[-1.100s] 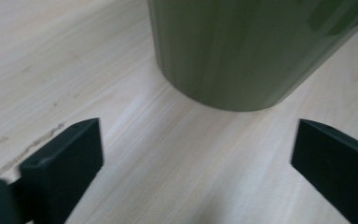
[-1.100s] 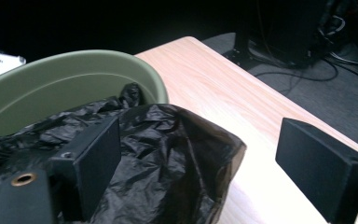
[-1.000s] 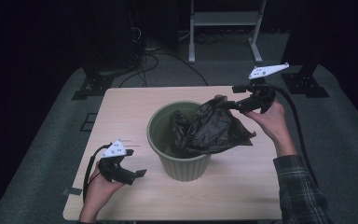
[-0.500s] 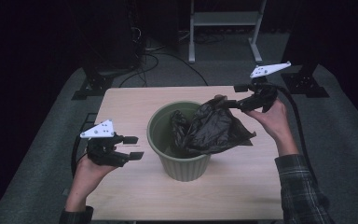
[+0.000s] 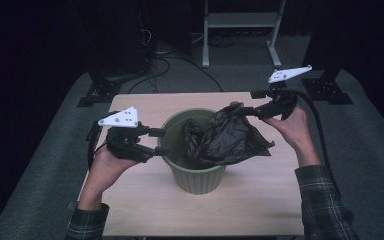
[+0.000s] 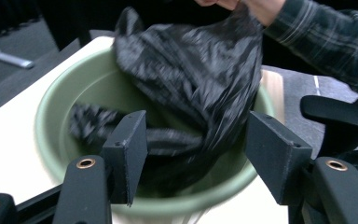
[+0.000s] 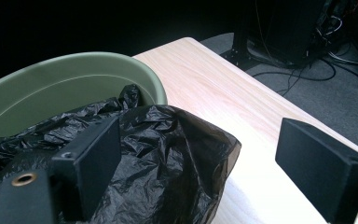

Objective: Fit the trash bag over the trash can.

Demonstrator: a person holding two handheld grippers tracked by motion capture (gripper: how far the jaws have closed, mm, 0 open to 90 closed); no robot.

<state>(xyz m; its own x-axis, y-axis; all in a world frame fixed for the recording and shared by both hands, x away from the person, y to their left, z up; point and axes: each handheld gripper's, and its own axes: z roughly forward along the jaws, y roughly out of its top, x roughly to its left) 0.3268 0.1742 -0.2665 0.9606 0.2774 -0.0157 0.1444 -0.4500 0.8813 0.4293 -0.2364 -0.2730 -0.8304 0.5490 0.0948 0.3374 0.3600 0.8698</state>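
My right gripper (image 5: 245, 111) stands apart beside the bag (image 5: 230, 140); my left gripper (image 5: 162, 142), just closing partway, empty, nears the bin (image 5: 195, 180) to line it.

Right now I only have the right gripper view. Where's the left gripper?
Observer: The left gripper hovers at the left rim of the green bin. Its jaws have just been closing partway, with nothing between them.
Operator: How does the bag sit overall?
Observer: The black bag is partly down in the bin; the rest hangs out over the right-hand rim.
Operator: Is the bin near an edge?
Observer: No, it stands mid-table.
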